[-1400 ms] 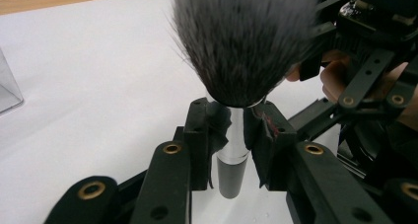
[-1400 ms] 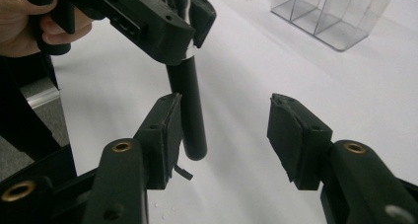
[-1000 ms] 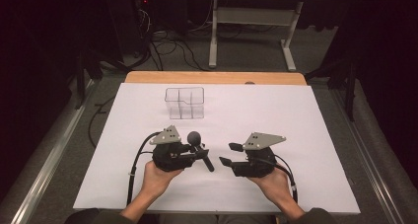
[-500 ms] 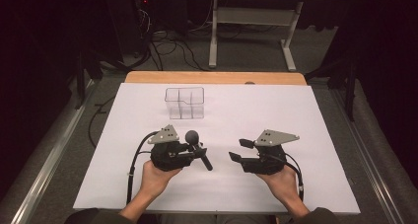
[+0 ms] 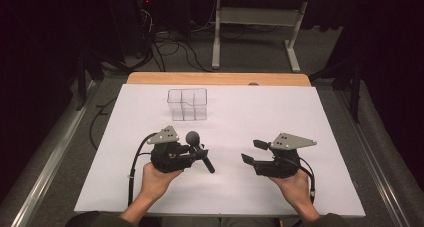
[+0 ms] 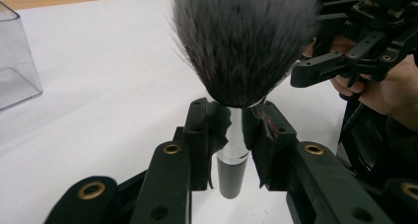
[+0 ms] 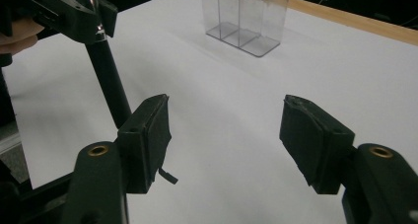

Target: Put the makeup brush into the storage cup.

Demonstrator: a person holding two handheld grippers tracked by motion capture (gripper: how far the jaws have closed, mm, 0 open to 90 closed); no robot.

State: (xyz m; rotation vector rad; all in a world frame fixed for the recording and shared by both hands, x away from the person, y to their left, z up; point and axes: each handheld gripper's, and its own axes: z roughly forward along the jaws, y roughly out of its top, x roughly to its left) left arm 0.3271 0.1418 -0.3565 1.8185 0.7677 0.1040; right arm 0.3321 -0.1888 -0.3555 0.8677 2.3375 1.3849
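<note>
No text, label, brand, number or sign can be read anywhere in these pictures

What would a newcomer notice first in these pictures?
First, the fluffy grey-bristled makeup brush with a black handle, clamped at its silver collar by the left gripper near the front of the white table. Next, the right gripper, its fingers apart and empty, and the clear plastic compartment box standing farther back.
</note>
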